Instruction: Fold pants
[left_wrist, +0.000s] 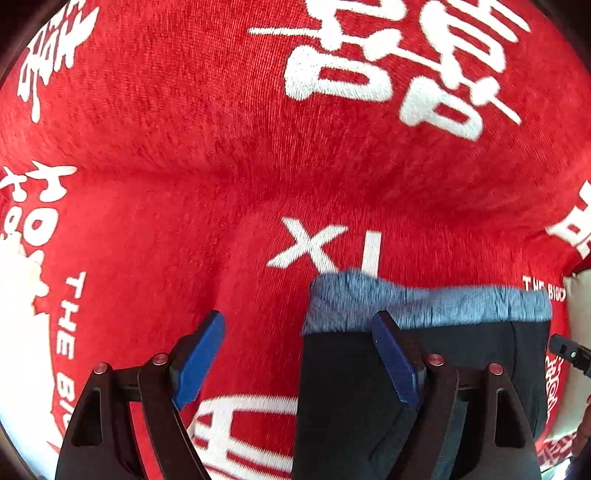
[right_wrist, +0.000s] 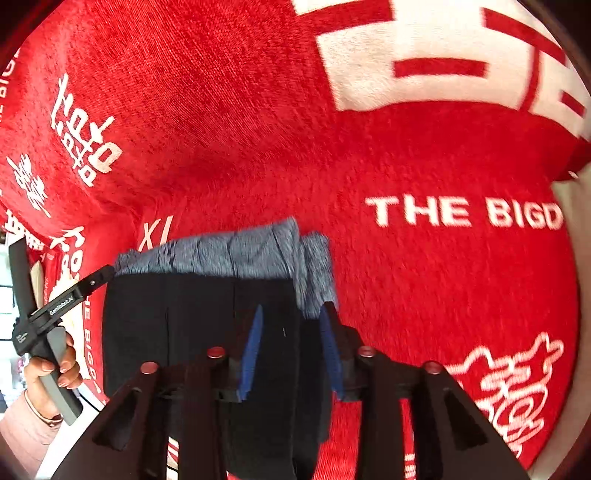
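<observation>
Your left gripper (left_wrist: 297, 360) hangs released beside the black pants (right_wrist: 177, 325) on the red blanket (right_wrist: 406, 155); your right gripper (right_wrist: 290, 347) grasps their edge. Pull unevenly and the fold skews.

Pants (left_wrist: 369, 387) in front of me: dark navy, almost black fabric, with a heathered blue-grey band (left_wrist: 424, 301) across the far end. In the right wrist view the pants (right_wrist: 177, 332) lie as a compact, roughly rectangular stack, vertical creases visible in the dark cloth. The grey band (right_wrist: 229, 254) is rumpled and bunches at its right corner, where a second layer shows. They rest flat on red plush fabric with white lettering.
</observation>
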